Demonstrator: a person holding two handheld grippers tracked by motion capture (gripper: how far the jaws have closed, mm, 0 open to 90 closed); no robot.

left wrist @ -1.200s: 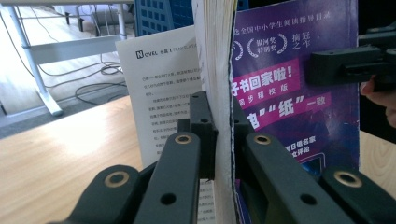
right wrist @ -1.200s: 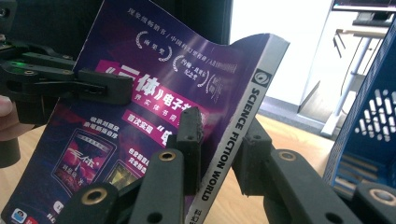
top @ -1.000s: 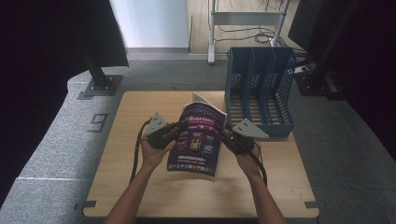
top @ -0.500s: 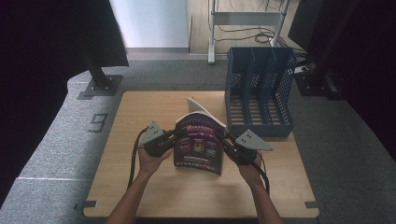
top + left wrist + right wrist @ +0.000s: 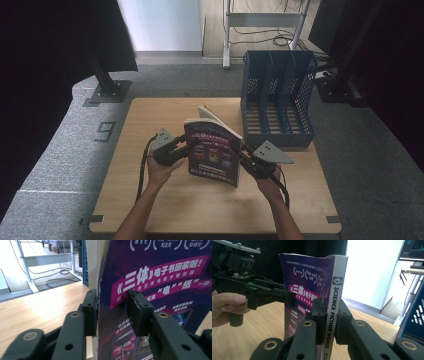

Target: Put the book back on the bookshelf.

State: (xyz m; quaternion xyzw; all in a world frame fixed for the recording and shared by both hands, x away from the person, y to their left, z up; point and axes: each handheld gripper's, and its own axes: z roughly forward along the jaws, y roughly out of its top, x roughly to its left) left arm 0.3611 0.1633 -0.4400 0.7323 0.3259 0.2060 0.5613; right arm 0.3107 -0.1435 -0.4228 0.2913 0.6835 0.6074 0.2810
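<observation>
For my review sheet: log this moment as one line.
magazine: upright above table | right gripper: shut on spine | left gripper: jaws just opening, straddling cover edge, pads apart | blue file rack: behind, empty

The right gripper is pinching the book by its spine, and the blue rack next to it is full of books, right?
Not quite. The right gripper does pinch the book by its spine, but the blue rack holds no books, as the high view shows.

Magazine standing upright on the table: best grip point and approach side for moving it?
Judging by its pose, grip the magazine at the spine, coming level from its right edge, where the right gripper already clamps it. The spine is the stiffest part; the cover bows, and the left gripper jaws, just opening, sit loose around the page edge.
</observation>
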